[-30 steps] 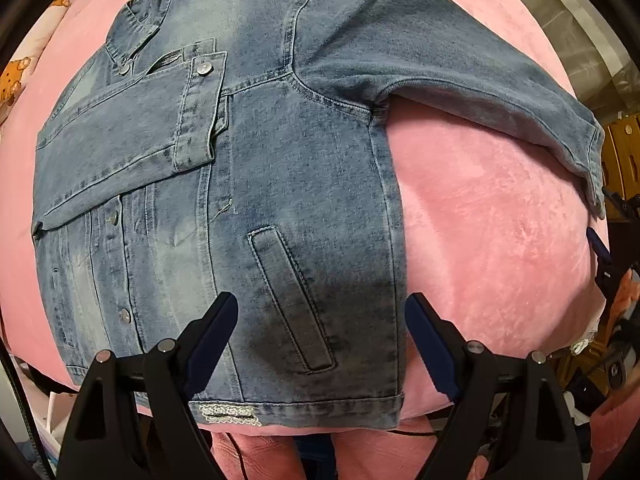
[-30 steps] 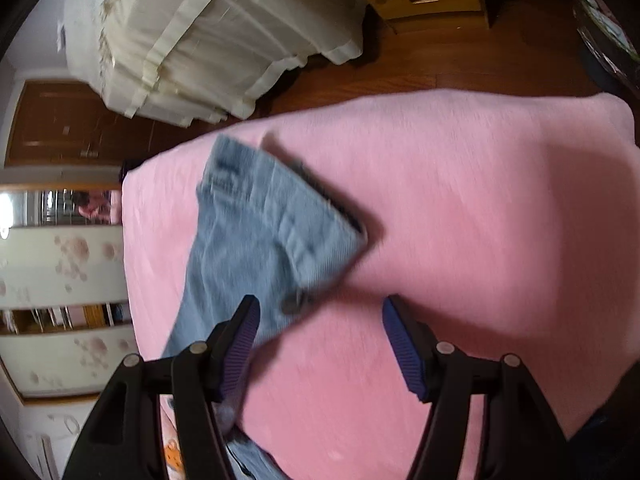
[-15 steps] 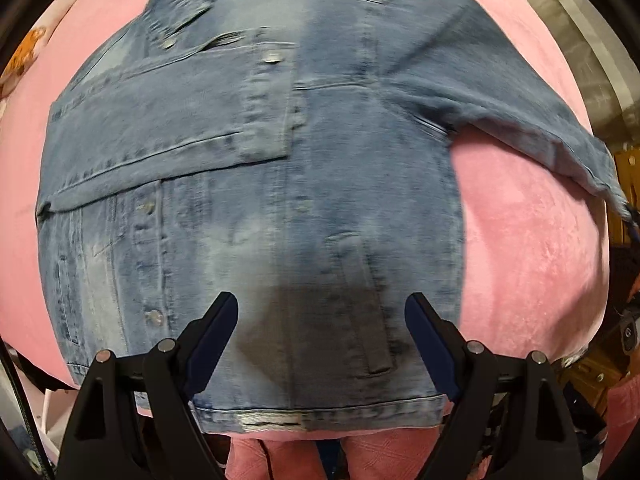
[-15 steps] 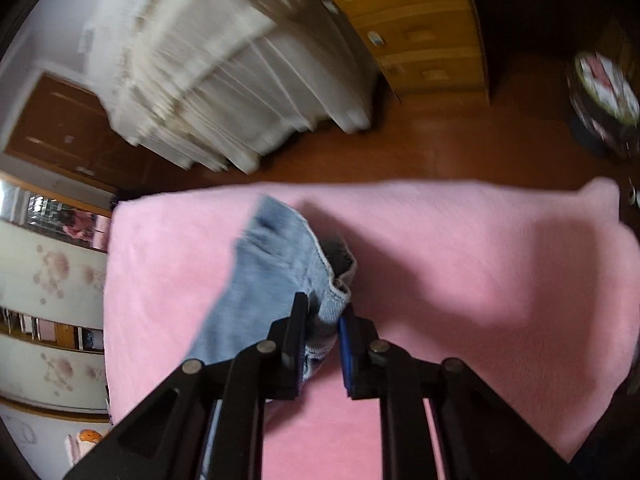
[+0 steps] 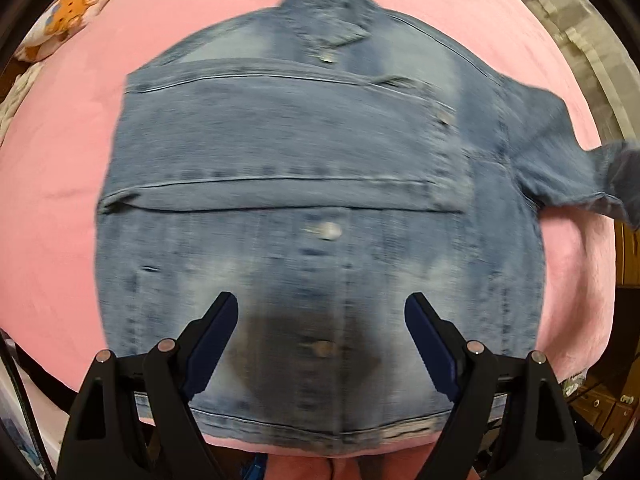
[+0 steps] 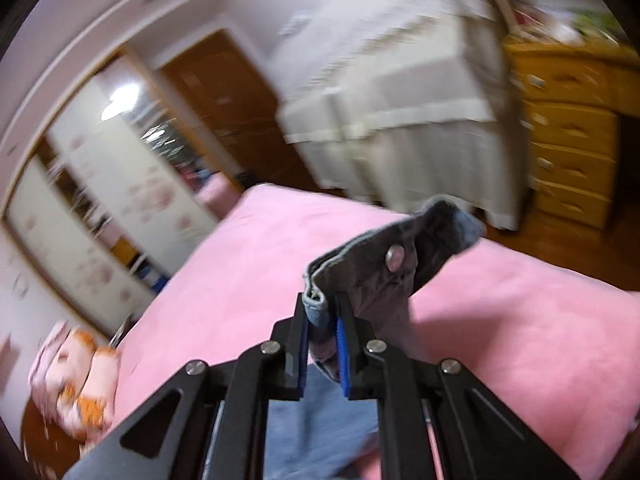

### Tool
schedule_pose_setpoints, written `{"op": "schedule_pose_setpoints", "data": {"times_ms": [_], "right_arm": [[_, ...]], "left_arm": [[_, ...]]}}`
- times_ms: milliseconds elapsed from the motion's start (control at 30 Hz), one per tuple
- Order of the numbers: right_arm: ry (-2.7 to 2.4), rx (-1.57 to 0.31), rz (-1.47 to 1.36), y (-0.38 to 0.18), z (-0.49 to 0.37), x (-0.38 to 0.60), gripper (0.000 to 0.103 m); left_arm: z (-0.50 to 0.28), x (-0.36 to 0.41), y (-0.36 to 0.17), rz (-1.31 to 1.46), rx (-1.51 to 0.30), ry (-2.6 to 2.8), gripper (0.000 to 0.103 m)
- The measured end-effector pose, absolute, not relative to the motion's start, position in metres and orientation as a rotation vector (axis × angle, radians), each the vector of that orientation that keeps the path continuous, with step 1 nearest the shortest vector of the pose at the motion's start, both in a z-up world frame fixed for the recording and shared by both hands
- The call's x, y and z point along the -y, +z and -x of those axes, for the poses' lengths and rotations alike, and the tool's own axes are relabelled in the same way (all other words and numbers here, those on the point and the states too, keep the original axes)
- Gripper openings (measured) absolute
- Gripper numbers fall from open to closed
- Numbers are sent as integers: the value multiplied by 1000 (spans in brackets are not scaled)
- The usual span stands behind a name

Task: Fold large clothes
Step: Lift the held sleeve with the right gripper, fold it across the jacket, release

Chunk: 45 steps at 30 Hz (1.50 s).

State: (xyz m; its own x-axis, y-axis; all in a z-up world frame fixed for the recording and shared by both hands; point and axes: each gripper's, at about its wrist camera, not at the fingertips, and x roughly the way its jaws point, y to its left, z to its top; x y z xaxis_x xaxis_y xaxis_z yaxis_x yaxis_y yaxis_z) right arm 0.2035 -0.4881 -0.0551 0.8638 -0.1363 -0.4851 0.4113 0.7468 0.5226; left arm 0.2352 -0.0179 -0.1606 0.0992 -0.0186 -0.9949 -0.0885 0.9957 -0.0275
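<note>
We see a denim jacket (image 5: 320, 208) spread front-up on a bed covered with a pink plush blanket (image 5: 72, 152), collar toward the far edge and hem toward us. One sleeve lies folded across the chest; the other sleeve (image 5: 568, 176) runs off to the right and lifts clear of the blanket at its end. Our left tongs (image 5: 321, 320) hang over the lower front of the jacket with their jaws spread wide and nothing between them, their shadow dark on the denim below.

From the right wrist view, our right tongs (image 6: 323, 316) have just been closing and now pinch the sleeve cuff (image 6: 384, 268), its metal snap button (image 6: 395, 258) showing just past the pads, the cuff raised above the pink blanket (image 6: 240, 264).

Around the bed the room is blurred. A cushion with an orange cartoon print (image 6: 76, 380) sits at the bed's left corner. Beyond stands a wardrobe with pale sliding doors patterned with pink flowers (image 6: 116, 200), beside it a dark brown door (image 6: 224, 100). A cream cloth (image 6: 400, 92) drapes over something tall past the far edge of the bed, and a yellow wooden chest of drawers (image 6: 568, 136) stands on the reddish-brown wooden floor (image 6: 560, 248) to the right.
</note>
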Motion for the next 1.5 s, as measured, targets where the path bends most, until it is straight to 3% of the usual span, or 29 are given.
{"op": "schedule_pose_setpoints", "data": {"times_ms": [267,600,733,833,900,1333,1500], "right_arm": [[-18,-487,-568,-47,-243,346,10],[123,-951,-466,-207,-259,183,11],[108,-1101,-397,-250,-253,151,19],[131,-1120,-380,-252,-251,139,37],[159,-1158,-396,-248,-253,140,54],[215,-1141,-297,-212,-192,193,55],[147,-1150,-283,-215,-168,230,55]], "left_arm": [[-230,-56,-159,141,-1446,80,84],[-229,-110,-177,199,-1464,101,84],[-234,-121,-180,230,-1455,93,84],[-241,-124,-187,271,-1465,71,84],[-245,-122,-191,300,-1469,46,84],[-292,-45,-208,400,-1386,-281,81],[-312,-10,-235,357,-1432,-310,63]]}}
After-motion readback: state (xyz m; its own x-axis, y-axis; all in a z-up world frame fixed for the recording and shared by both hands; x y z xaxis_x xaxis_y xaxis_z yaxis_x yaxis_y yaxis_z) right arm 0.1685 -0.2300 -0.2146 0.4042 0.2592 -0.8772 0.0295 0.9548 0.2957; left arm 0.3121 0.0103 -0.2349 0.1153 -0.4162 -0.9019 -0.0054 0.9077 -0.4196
